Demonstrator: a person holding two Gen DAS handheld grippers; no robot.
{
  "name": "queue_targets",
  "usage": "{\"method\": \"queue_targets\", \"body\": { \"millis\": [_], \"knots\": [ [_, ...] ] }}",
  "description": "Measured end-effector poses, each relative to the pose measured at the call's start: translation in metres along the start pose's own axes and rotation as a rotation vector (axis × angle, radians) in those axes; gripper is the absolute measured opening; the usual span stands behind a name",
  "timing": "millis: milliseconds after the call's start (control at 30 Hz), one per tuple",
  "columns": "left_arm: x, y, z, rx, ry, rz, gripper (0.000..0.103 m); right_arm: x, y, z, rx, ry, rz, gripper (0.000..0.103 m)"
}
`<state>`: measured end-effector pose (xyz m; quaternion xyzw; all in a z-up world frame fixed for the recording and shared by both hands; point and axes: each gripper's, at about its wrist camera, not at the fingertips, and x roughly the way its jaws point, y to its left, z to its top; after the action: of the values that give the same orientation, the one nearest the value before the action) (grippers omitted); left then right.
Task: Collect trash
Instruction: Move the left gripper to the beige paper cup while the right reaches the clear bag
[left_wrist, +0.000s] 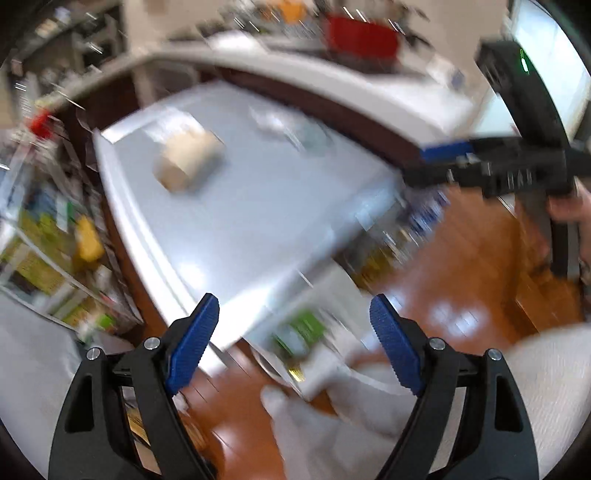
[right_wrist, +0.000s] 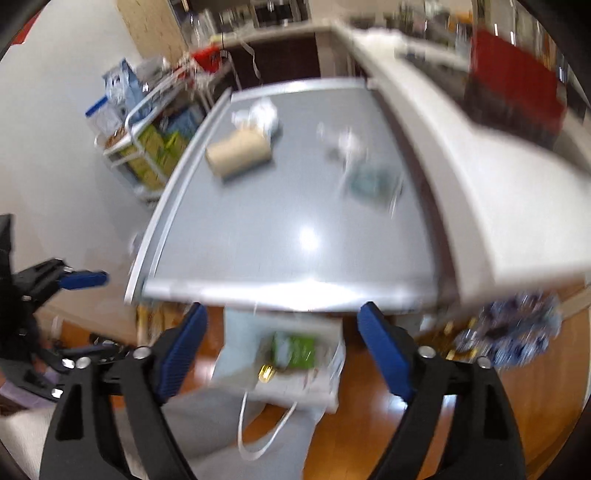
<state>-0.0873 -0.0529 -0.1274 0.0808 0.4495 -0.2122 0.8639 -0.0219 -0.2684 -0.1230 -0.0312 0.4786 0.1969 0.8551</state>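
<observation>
Left gripper (left_wrist: 295, 317) jaws stand apart, empty. Motion blur smears everything: a tan paper roll (left_wrist: 190, 162) lies at 11 o'clock on the grey table (left_wrist: 258, 221); the right gripper (left_wrist: 491, 170) is cut off at 2 o'clock.

Right gripper (right_wrist: 280, 325) is likewise spread. Crumpled white trash (right_wrist: 260, 112) touches the roll (right_wrist: 238, 153) at 12 o'clock; a bag (right_wrist: 284, 373) below is indistinct.

On the bench (right_wrist: 288, 221) a paper bag (right_wrist: 239, 152) lies toward the far left, with a crumpled wad (right_wrist: 260, 112) just behind it. A wrapper (right_wrist: 371, 181) lies to the right, near the raised counter (right_wrist: 491, 192) along the bench's right side. Below the near edge, an open bag (right_wrist: 291, 365) sits on the floor (right_wrist: 369, 435). A cart (right_wrist: 147, 147) stands left of the bench.
</observation>
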Motion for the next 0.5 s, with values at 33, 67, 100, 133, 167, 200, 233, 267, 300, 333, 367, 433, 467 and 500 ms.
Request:
{"method": "queue_targets", "body": {
  "millis": [33, 67, 100, 133, 167, 200, 233, 267, 300, 333, 367, 433, 467, 500],
  "knots": [
    [-0.003, 0.008, 0.010, -0.013, -0.042, 0.044, 0.085, 0.003, 0.000, 0.008, -0.009, -0.016, -0.015, 0.091],
    [-0.002, 0.016, 0.019, -0.023, -0.068, 0.076, 0.087, 0.009, 0.001, 0.018, -0.020, -0.032, -0.023, 0.091],
    [0.002, 0.024, 0.027, -0.032, -0.078, 0.104, 0.091, 0.014, 0.000, 0.027, -0.031, -0.043, -0.026, 0.091],
    [0.006, 0.032, 0.036, -0.039, -0.091, 0.137, 0.091, 0.022, 0.000, 0.038, -0.044, -0.051, -0.036, 0.091],
    [0.008, 0.037, 0.043, -0.042, -0.104, 0.155, 0.091, 0.031, 0.000, 0.049, -0.062, -0.053, -0.043, 0.091],
    [0.013, 0.046, 0.054, -0.045, -0.113, 0.169, 0.091, 0.036, 0.001, 0.056, -0.081, -0.053, -0.047, 0.091],
    [0.020, 0.052, 0.061, -0.049, -0.112, 0.178, 0.091, 0.049, 0.001, 0.068, -0.123, -0.039, -0.058, 0.091],
    [0.026, 0.061, 0.068, -0.055, -0.107, 0.183, 0.091, 0.056, 0.002, 0.075, -0.146, -0.021, -0.065, 0.091],
    [0.031, 0.069, 0.077, -0.058, -0.101, 0.170, 0.091, 0.065, 0.002, 0.082, -0.172, 0.002, -0.072, 0.091],
    [0.037, 0.077, 0.084, -0.062, -0.100, 0.161, 0.091, 0.078, 0.000, 0.092, -0.211, 0.036, -0.071, 0.091],
    [0.038, 0.085, 0.087, -0.064, -0.096, 0.160, 0.091, 0.083, -0.001, 0.095, -0.230, 0.049, -0.076, 0.091],
    [0.047, 0.096, 0.096, -0.069, -0.080, 0.134, 0.091, 0.099, -0.005, 0.107, -0.258, 0.091, -0.068, 0.091],
    [0.050, 0.101, 0.097, -0.072, -0.078, 0.129, 0.091, 0.105, -0.009, 0.111, -0.258, 0.104, -0.069, 0.091],
    [0.054, 0.106, 0.102, -0.072, -0.081, 0.121, 0.091, 0.113, -0.016, 0.118, -0.252, 0.125, -0.071, 0.091]
  ]
}}
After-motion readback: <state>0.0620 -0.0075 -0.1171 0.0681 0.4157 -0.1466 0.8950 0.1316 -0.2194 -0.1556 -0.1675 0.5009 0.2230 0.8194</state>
